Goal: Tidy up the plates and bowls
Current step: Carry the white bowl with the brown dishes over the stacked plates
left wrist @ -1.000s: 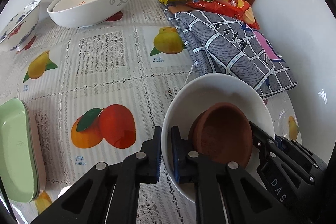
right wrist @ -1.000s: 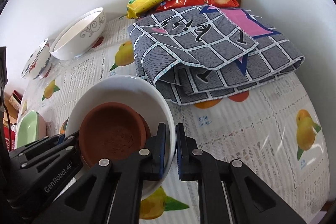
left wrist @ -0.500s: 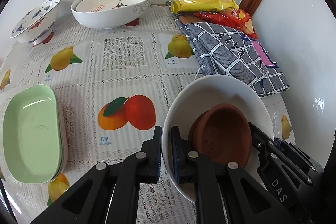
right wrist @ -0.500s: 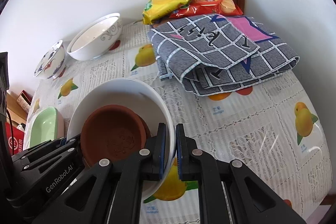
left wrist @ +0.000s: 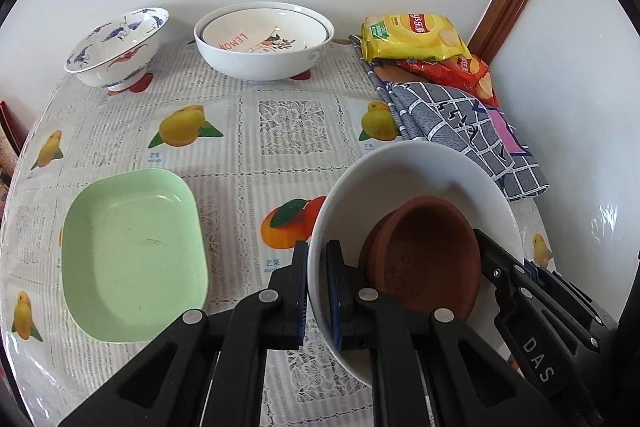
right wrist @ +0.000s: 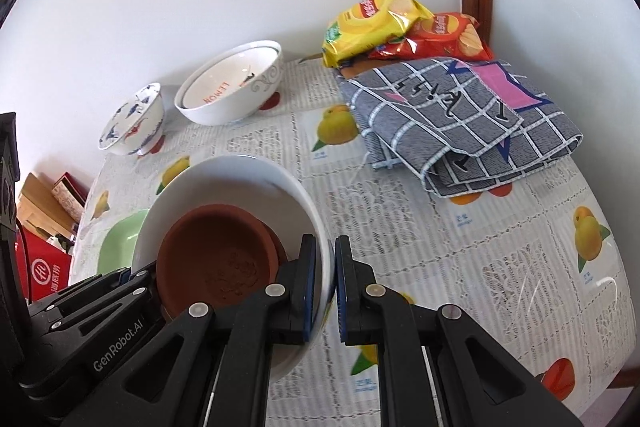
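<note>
A large white bowl (left wrist: 416,179) with a brown clay bowl (left wrist: 428,251) inside is held above the table. My left gripper (left wrist: 317,283) is shut on its left rim. My right gripper (right wrist: 325,283) is shut on its right rim; the white bowl (right wrist: 236,183) and clay bowl (right wrist: 216,255) show there too. A green rectangular plate (left wrist: 132,251) lies at the left. A white bowl stack (left wrist: 264,43) and a blue-patterned bowl (left wrist: 116,47) stand at the back wall.
A folded grey checked cloth (right wrist: 460,119) and yellow (right wrist: 372,19) and red (right wrist: 440,35) chip bags lie in the back right corner by the wall. The fruit-print tablecloth (left wrist: 280,131) covers the table. Boxes (right wrist: 44,259) stand beyond the table's left edge.
Both grippers have lifted the white bowl with the clay bowl upward and back; the table looks farther off and more of the green plate and back bowls shows.
</note>
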`<move>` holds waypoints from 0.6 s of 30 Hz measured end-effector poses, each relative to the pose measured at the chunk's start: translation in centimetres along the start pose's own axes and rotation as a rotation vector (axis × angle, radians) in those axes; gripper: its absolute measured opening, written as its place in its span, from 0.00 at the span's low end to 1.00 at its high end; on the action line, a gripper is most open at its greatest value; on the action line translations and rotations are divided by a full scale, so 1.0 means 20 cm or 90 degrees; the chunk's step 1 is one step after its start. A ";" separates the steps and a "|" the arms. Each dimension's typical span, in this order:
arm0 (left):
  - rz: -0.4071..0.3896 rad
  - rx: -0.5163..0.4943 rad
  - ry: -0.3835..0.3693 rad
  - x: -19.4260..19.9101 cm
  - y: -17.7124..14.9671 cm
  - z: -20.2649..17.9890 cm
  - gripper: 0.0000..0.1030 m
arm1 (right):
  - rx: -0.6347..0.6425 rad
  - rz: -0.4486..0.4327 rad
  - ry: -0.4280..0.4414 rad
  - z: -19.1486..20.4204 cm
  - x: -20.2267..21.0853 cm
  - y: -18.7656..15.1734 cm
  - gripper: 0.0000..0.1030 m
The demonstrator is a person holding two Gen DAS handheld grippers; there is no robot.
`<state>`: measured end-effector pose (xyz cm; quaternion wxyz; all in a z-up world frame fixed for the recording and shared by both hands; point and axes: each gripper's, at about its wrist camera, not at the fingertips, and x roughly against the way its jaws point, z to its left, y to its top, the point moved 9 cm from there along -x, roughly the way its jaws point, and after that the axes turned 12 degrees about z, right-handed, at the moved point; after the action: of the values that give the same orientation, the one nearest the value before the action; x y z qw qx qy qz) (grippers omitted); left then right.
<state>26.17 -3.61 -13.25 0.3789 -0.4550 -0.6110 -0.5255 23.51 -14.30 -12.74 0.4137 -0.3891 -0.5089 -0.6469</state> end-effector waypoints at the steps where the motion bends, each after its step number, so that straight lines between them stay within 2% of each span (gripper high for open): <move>1: -0.004 0.002 -0.001 0.01 0.00 0.02 0.09 | 0.002 -0.004 0.001 0.02 0.01 0.00 0.09; 10: -0.025 0.024 0.001 0.12 0.02 0.20 0.09 | 0.025 -0.017 0.013 0.24 0.05 0.03 0.09; 18: -0.028 0.049 0.005 0.14 0.00 0.37 0.09 | 0.043 -0.014 0.023 0.41 0.01 0.01 0.09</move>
<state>25.53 4.20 -11.87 0.3871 -0.4245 -0.6390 -0.5115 24.25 -6.39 -10.98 0.4281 -0.3576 -0.5273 -0.6409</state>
